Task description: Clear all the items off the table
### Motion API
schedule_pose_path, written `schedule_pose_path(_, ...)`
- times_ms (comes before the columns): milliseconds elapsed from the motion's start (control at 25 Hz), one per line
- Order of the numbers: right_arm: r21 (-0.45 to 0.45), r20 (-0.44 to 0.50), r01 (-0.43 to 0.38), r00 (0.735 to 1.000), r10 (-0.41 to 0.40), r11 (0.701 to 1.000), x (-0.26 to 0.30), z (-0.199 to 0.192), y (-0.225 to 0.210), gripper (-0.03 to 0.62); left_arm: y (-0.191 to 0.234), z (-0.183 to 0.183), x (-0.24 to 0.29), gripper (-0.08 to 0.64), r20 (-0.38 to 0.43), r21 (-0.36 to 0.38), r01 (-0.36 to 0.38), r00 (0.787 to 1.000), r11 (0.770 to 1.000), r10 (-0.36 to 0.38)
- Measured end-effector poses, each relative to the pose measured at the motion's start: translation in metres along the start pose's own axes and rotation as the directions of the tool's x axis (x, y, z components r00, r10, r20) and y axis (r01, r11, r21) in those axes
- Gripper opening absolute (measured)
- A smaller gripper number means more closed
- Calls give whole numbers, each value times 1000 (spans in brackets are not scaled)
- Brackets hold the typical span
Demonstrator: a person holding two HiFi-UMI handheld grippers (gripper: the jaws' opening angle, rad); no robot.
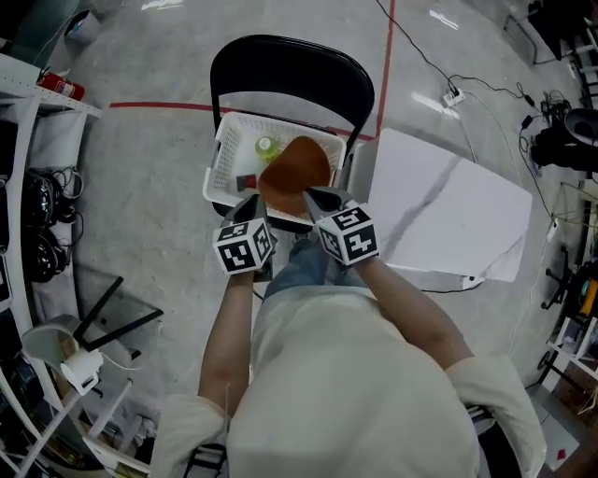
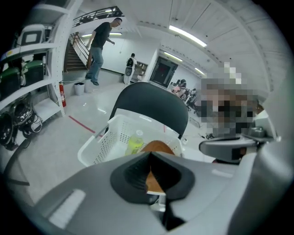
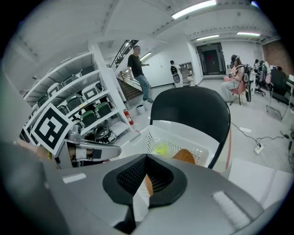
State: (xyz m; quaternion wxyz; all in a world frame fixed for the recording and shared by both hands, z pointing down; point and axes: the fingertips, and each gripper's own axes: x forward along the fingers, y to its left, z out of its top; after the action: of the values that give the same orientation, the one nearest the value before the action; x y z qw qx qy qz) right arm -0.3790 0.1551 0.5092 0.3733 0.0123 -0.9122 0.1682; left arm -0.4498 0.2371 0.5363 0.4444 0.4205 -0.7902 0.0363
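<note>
Bright workshop hall under strip lights (image 2: 186, 36)
A black chair (image 1: 280, 70) stands on grey floor (image 1: 149, 187) crossed by red tape (image 1: 159, 105); white shelving (image 3: 78, 101) and a staircase (image 2: 73, 53) line the far side.

No legible text, labels, brands or numbers on anything visible.

Bright ceiling strip lights (image 3: 197, 8), glare streaks on floor (image 1: 140, 177), dark fisheye edges, near jaws perhaps blurred
</note>
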Motion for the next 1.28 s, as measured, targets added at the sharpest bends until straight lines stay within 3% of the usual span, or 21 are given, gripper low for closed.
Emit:
schedule_pose_path(240,86,41,86,995,-90,993,-29,-9,-23,0,-42,4,0,9,-29,153,69,997,986,-65)
schedule_pose_path(600,218,79,174,978,-195,960,-73,-30,-67,0,-126,4,11,9,-95,291,215,976,932,-196)
schedule_pose_path(880,272,85,202,969,-233,941,-101,-58,-83,0,-167,-11,7,9,-110,330,266,964,906,-243)
schedule_pose_path(1280,266,128,226,955,-267,937,-166,-106,-80,0,-206,-71,-32,9,-104,329,272,962,904,-251)
